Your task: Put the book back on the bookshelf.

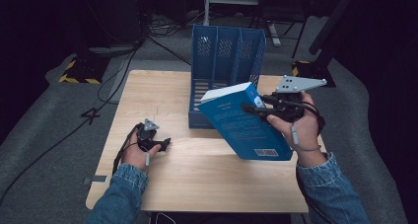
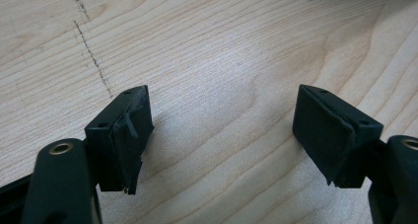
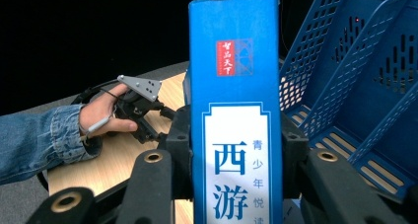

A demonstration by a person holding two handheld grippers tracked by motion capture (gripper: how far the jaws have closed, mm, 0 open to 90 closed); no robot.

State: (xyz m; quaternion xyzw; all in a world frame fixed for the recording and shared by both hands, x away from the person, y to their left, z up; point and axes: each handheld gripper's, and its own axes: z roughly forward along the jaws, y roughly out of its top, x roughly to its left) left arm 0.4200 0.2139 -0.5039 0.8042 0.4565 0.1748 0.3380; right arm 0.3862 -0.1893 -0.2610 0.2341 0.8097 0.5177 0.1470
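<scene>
1. The spine of the blue book [image 3: 235, 110], seen in the right gripper view, carries a small red square label with white Chinese characters; they look like 智品天下, though they are small.
2. Below that, a white panel on the same spine bears large blue characters 西游, cut off at the lower edge.
3. Beside them runs a column of smaller blue characters, 青少年悦读, the last partly cut off.
4. In the high view, the book's cover [image 1: 244, 123] shows a barcode near its lower corner and lines of print, all too small to read.
</scene>
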